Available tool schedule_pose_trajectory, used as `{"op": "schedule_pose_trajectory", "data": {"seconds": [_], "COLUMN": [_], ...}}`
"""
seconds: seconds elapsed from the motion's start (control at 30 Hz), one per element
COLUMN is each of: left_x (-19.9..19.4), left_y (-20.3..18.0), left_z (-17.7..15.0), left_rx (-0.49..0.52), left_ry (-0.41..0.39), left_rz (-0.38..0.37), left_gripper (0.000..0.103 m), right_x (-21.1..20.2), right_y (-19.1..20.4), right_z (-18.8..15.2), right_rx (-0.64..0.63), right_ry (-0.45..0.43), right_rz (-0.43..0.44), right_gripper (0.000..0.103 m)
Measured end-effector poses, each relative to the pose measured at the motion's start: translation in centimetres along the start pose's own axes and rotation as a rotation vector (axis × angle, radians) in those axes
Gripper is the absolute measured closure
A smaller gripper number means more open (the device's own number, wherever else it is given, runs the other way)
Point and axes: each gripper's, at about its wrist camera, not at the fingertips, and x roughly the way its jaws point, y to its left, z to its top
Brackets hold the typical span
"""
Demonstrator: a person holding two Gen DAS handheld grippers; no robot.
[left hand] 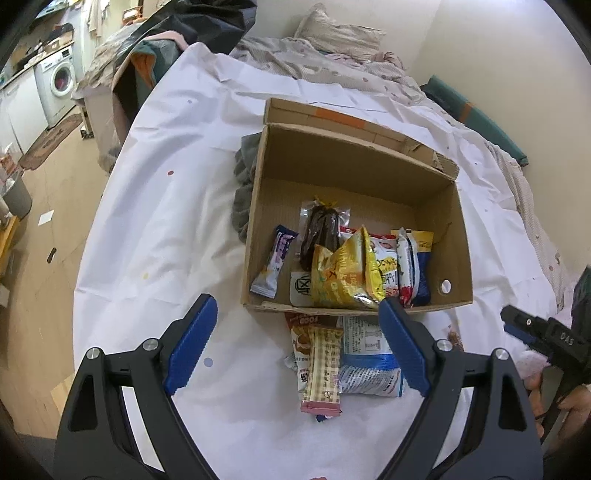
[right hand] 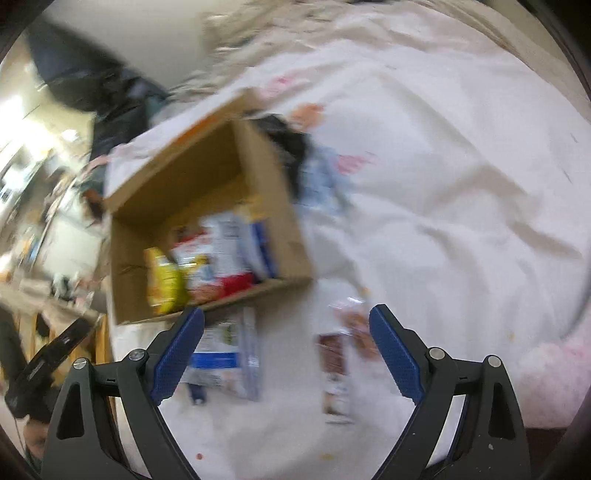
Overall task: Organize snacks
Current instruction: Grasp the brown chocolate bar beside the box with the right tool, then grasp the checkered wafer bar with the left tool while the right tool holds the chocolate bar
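Observation:
An open cardboard box (left hand: 354, 162) stands on the white sheet (left hand: 166, 221) and holds several snack packets, among them a yellow bag (left hand: 340, 280) and a dark bar in clear wrap (left hand: 319, 236). In front of the box lie a pink-and-beige bar (left hand: 325, 369), a brown packet (left hand: 301, 332) and a blue-white bag (left hand: 369, 358). My left gripper (left hand: 297, 314) hangs open above these three, nothing between its fingers. The right wrist view is blurred: the box (right hand: 207, 162), the blue-white bag (right hand: 221, 354) and a brown packet (right hand: 336, 354) show, with my right gripper (right hand: 288, 314) open and empty above them.
A grey cloth (left hand: 243, 184) lies against the box's left side. Rumpled bedding and a pillow (left hand: 332, 33) sit behind it. Left of the bed are the floor, a bin (left hand: 16, 192) and a washing machine (left hand: 59, 77). A pink fluffy item (right hand: 546, 373) lies at the right.

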Motion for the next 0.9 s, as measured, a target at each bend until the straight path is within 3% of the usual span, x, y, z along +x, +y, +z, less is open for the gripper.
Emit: {"op": "schedule_pose_trajectory", "data": {"seconds": [0.13, 0.3, 0.33, 0.37, 0.47, 0.53, 0.63, 0.8, 0.9], "left_x": [0.7, 1.0, 1.0, 1.1, 1.3, 1.4, 1.8, 2.2, 2.5], "left_y": [0.4, 0.6, 0.6, 0.8, 1.3, 1.7, 1.8, 2.0, 2.1], "left_z": [0.0, -0.2, -0.2, -0.2, -0.2, -0.2, -0.3, -0.4, -0.6], "left_rx": [-0.046, -0.039, -0.04, -0.044, -0.062, -0.075, -0.085, -0.097, -0.091], "left_ry": [0.031, 0.045, 0.047, 0.051, 0.066, 0.074, 0.094, 0.115, 0.127], "left_rz": [-0.012, 0.002, 0.007, 0.012, 0.016, 0.016, 0.022, 0.025, 0.034], "left_gripper": [0.016, 0.016, 0.016, 0.016, 0.016, 0.016, 0.016, 0.016, 0.016], "right_x": [1.8, 5.2, 5.7, 6.2, 7.8, 8.7, 9.6, 8.1, 6.2], "right_y": [-2.7, -1.5, -0.8, -0.2, 0.7, 0.8, 1.5, 2.9, 3.0], "right_z": [0.0, -1.3, -1.6, -1.8, -2.9, -3.4, -4.1, -4.8, -5.0], "right_rx": [0.112, 0.032, -0.007, -0.045, -0.108, -0.135, -0.195, -0.215, -0.159], "right_ry": [0.078, 0.215, 0.237, 0.256, 0.323, 0.357, 0.382, 0.381, 0.344], "right_rz": [-0.071, -0.149, -0.156, -0.166, -0.202, -0.232, -0.271, -0.117, 0.019], "right_gripper": [0.01, 0.012, 0.021, 0.036, 0.057, 0.062, 0.087, 0.087, 0.087]}}
